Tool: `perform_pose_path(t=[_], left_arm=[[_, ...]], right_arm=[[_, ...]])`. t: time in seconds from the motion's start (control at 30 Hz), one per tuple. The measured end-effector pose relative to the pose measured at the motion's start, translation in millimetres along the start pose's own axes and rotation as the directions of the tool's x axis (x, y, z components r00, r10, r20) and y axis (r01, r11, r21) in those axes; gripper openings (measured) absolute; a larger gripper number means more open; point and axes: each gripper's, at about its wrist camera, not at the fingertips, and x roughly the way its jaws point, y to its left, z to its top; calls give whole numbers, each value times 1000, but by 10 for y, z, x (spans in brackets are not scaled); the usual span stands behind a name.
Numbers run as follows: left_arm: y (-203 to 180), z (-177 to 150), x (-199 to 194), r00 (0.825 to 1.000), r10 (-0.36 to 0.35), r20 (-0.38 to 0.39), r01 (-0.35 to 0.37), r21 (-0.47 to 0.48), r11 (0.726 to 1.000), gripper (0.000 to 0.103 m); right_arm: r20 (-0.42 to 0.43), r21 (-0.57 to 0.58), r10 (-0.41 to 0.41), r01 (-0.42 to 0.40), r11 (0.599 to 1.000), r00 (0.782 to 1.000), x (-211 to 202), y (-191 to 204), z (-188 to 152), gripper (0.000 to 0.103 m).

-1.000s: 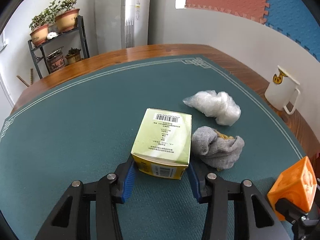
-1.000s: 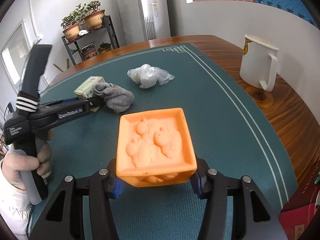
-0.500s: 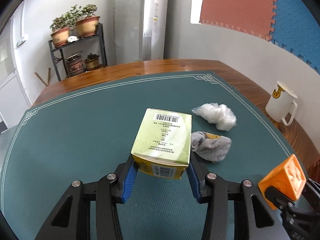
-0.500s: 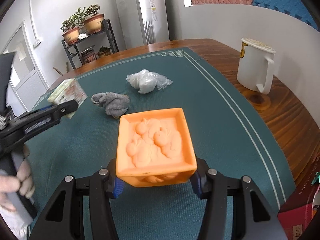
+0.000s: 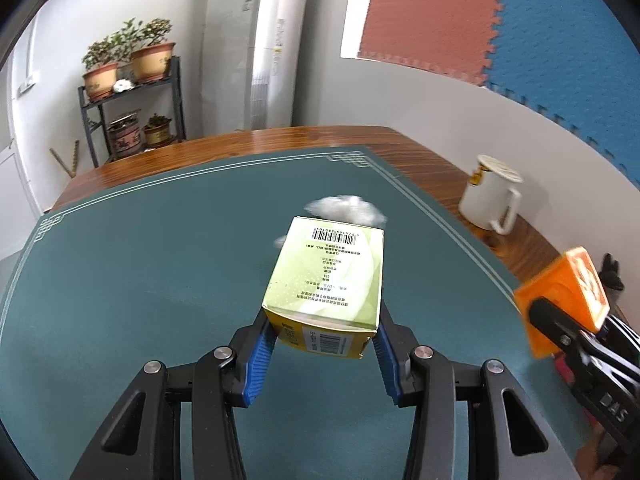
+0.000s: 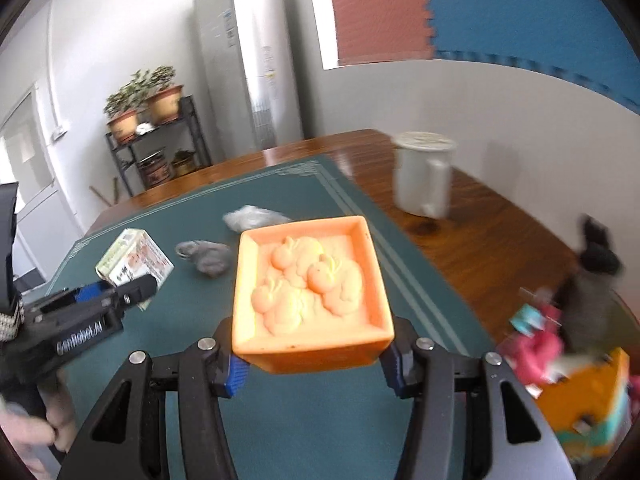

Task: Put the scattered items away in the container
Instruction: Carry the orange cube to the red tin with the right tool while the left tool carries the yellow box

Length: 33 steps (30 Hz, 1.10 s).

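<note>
My left gripper (image 5: 322,354) is shut on a pale green carton (image 5: 326,280) with barcodes, lifted above the green mat (image 5: 140,280). My right gripper (image 6: 312,364) is shut on an orange cube (image 6: 308,292) with raised fruit shapes; the same orange cube (image 5: 568,300) shows at the right edge of the left wrist view. On the mat lie a grey cloth (image 6: 208,256) and a crumpled clear plastic bag (image 6: 252,218); that plastic bag (image 5: 348,208) peeks out behind the carton. The carton (image 6: 134,260) and left gripper (image 6: 116,294) appear at the left of the right wrist view.
A white mug (image 5: 490,198) stands on the bare wooden table (image 6: 460,240) right of the mat. At the lower right of the right wrist view, blurred, lies a heap of colourful items (image 6: 576,360): pink, orange and a dark soft toy. A plant shelf (image 5: 132,116) stands beyond the table.
Both grippers have risen and drawn back with their loads. The right view has swung right, bringing the colourful heap into sight. The grey cloth is now hidden behind the carton in the left view.
</note>
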Motion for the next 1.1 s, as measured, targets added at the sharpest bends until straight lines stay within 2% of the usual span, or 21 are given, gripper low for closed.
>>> perform_pose_path(t=[0.17, 0.4, 0.77, 0.93, 1.1], left_arm=[[-338, -62, -78, 999, -52, -4, 52, 52, 997, 48], [-860, -101, -253, 992, -125, 1, 124, 121, 985, 48], [-1858, -192, -388, 977, -210, -19, 208, 272, 940, 48], [-2074, -249, -429, 974, -225, -28, 222, 303, 927, 48], [-2217, -296, -425, 972, -230, -37, 229, 330, 916, 48]], right_arm=[[4, 63, -115, 114, 991, 993, -413, -506, -171, 57], [11, 114, -257, 254, 960, 966, -905, -1076, -223, 57], [91, 148, -215, 201, 968, 972, -1300, -1374, -287, 57], [124, 163, -201, 180, 970, 972, -1347, -1411, -251, 57], [138, 179, -221, 195, 964, 966, -1393, -1477, -248, 57]])
